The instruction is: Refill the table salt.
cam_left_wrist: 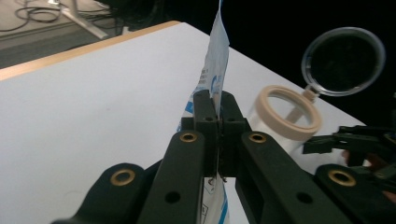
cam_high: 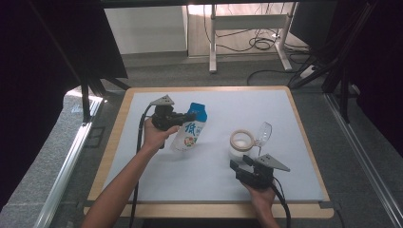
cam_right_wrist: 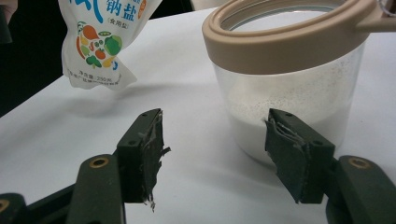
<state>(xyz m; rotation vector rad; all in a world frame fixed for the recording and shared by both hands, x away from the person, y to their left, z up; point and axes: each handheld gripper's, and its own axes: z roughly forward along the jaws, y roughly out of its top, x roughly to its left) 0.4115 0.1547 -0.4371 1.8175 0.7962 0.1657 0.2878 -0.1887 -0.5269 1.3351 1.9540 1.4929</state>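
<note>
The salt pouch (cam_high: 190, 129) looked soft, light and floppy, best pinched by its flat edge, as the left tool (cam_left_wrist: 216, 109) clenched it above the worktop (cam_high: 157, 171). White with blue top and vegetable print, it hung near the open jar (cam_high: 241, 145). The right tool (cam_right_wrist: 212, 144) stood released, just before the jar.

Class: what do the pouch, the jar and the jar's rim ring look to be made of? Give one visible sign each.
Pouch: thin glossy printed plastic film, probably; it creases where it is pinched.
Jar: clear plastic or glass; white powder shows through the wall.
Rim ring: matte beige plastic, or perhaps silicone; smooth and opaque.
</note>
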